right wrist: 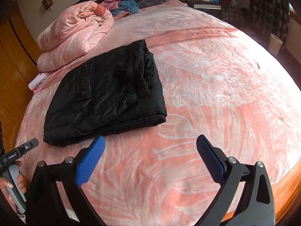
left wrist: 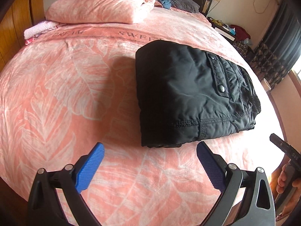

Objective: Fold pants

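Note:
The black pants point(left wrist: 191, 94) lie folded into a compact rectangle on the pink bedspread point(left wrist: 65, 94), pocket flap with metal snaps facing up. My left gripper point(left wrist: 150, 148) is open and empty, just short of the bundle's near edge. In the right wrist view the pants point(right wrist: 105, 98) lie to the left, the waistband on top. My right gripper point(right wrist: 150, 141) is open and empty over bare bedspread point(right wrist: 216, 94), right of the bundle's near corner. Neither gripper touches the pants.
A folded pink quilt point(left wrist: 99, 5) is stacked at the far left of the bed, also in the right wrist view point(right wrist: 75, 35). Pillows and clothes point(right wrist: 143, 0) lie by the headboard. A nightstand point(left wrist: 225, 28) and curtains stand at the right. A wooden wardrobe point(right wrist: 13, 60) is on the left.

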The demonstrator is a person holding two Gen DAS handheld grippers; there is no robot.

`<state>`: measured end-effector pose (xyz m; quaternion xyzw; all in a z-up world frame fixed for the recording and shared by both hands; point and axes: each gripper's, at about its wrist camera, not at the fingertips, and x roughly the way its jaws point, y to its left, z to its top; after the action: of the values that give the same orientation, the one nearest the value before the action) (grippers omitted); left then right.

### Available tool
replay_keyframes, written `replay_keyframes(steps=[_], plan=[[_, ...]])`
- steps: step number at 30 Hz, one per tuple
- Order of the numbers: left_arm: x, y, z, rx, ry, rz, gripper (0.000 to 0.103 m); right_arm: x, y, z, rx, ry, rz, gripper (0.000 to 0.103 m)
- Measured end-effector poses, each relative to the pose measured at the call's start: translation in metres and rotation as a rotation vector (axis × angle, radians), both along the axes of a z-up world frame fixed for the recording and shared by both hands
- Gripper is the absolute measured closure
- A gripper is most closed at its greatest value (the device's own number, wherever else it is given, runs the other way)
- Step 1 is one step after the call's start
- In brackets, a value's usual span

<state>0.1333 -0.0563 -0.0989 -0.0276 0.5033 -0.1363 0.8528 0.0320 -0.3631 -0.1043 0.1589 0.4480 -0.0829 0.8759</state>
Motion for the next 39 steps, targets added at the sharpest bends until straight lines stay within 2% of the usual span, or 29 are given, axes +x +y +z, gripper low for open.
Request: replay_keyframes(steps=[10,19,32,39], plan=[[-0.031,-0.003,0.032,0.036,-0.093,0.006,0.004,-0.013,0.031,0.031,-0.094,-0.056,0.023,0.003],[-0.05,-0.008,0.055,0.094,-0.148,0.006,0.004,-0.024,0.039,0.052,-0.115,-0.093,0.025,0.003],[-0.085,-0.013,0.104,0.128,-0.269,0.007,0.004,-0.049,0.061,0.094,-0.162,-0.153,0.03,0.003],[-0.104,-0.012,0.124,0.122,-0.319,0.034,0.004,-0.059,0.068,0.102,-0.185,-0.155,0.014,0.003]])
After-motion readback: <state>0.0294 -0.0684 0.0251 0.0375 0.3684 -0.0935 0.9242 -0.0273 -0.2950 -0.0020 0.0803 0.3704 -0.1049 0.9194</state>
